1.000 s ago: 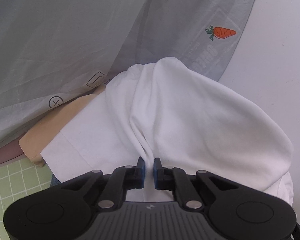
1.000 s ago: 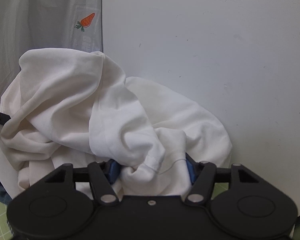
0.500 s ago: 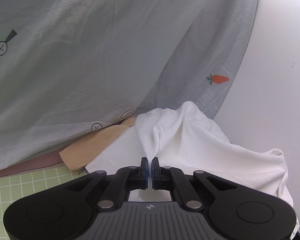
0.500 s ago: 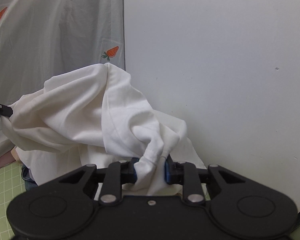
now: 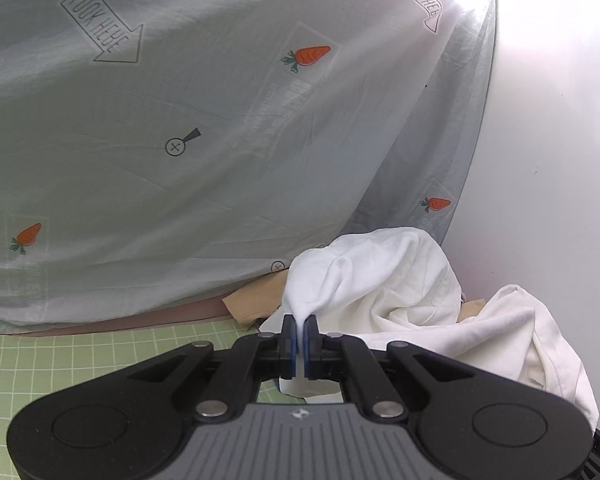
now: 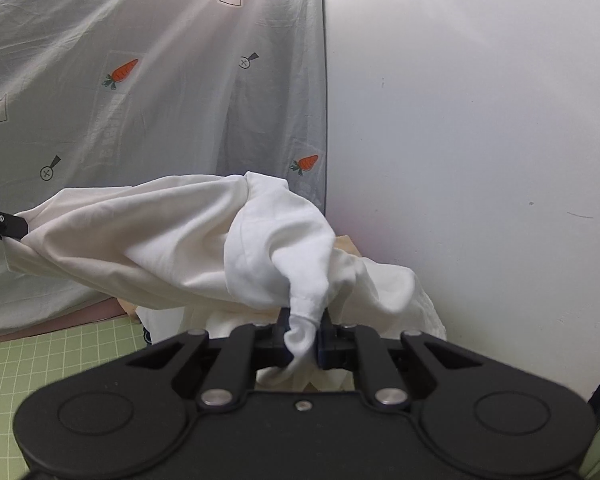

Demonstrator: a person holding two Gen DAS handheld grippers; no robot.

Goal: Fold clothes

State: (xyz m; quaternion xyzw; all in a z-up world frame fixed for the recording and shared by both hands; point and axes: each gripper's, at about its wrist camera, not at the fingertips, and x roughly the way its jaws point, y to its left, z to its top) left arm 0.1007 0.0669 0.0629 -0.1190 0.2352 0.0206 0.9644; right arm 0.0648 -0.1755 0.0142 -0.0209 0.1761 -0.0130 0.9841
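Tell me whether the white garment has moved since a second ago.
Yes. The white garment has risen off the pile, now stretched before the carrot-print curtain between both grippers.

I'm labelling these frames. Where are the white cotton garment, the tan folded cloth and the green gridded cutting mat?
white cotton garment (image 6: 148,240), right wrist view, stretched middle.
tan folded cloth (image 5: 256,300), left wrist view, exposed corner.
green gridded cutting mat (image 5: 80,356), left wrist view, bare surface.

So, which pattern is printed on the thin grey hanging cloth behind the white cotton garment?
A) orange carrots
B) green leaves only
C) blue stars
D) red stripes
A: the thin grey hanging cloth shows small orange carrots with green tops, also seen in the right wrist view behind the white cotton garment.
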